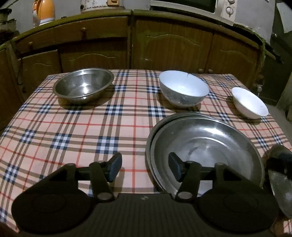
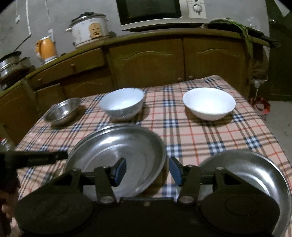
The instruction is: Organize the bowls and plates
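On the checked tablecloth (image 1: 73, 127) a wide steel plate (image 1: 206, 145) lies nested in a second one. My left gripper (image 1: 145, 167) is open, with the stack's left rim between its blue pads and neither pad touching it. My right gripper (image 2: 147, 170) is open too, astride the right rim of the same steel plate (image 2: 116, 151) without touching it. Another steel plate (image 2: 246, 173) lies at the near right. Farther back stand a steel bowl (image 1: 84, 85), a pale blue bowl (image 1: 184, 89) and a small white bowl (image 1: 250, 103).
Wooden cabinets (image 1: 164, 45) run behind the table. On their counter stand a microwave (image 2: 151, 11), a rice cooker (image 2: 89, 29) and an orange kettle (image 2: 46, 48). The table's right edge drops to the floor (image 2: 277, 116). A dark finger (image 2: 54, 156) of the left gripper shows at the left.
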Tool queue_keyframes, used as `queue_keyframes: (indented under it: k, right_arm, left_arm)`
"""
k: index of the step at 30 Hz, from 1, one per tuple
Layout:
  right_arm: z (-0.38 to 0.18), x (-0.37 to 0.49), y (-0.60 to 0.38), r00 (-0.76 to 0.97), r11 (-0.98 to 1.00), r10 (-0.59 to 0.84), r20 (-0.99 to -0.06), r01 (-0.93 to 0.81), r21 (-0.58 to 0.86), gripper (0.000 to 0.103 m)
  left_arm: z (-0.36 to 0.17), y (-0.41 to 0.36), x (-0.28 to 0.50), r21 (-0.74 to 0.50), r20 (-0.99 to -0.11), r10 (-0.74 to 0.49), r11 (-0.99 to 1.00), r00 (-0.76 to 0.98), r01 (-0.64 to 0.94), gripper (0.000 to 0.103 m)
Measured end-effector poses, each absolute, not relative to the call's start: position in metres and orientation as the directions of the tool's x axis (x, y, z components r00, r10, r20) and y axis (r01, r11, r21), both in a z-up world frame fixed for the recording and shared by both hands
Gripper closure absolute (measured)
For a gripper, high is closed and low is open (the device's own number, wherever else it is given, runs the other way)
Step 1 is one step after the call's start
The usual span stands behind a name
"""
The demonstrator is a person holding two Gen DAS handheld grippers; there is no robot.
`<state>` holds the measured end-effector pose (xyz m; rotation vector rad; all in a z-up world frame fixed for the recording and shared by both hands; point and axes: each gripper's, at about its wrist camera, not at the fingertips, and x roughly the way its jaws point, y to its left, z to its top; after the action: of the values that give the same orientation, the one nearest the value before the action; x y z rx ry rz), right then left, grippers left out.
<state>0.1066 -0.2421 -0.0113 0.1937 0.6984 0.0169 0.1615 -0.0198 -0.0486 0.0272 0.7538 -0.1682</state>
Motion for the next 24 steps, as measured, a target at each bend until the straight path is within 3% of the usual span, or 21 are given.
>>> queue_keyframes:
  k: [7, 17, 24]
  right_arm:
    - [-0.019, 0.076, -0.225, 0.733, 0.988, 0.123, -0.669, -0.026, 0.154, 0.039]
    - [-0.042, 0.095, -0.214, 0.708, 0.998, 0.047, -0.705, 0.003, 0.069, 0.035]
    - [-0.026, 0.083, -0.221, 0.756, 0.995, 0.064, -0.652, 0.003, 0.101, 0.031]
  left_arm:
    - [-0.041, -0.019, 0.147, -0.041, -0.672, -0.158, 0.983, 0.723, 0.177, 0.038]
    - [-0.037, -0.023, 0.137, -0.039, -0.667, -0.167, 0.981, 0.726, 0.19, 0.038]
    - [-0.033, -0.032, 0.13, -0.043, -0.661, -0.189, 0.976, 0.726, 0.215, 0.035]
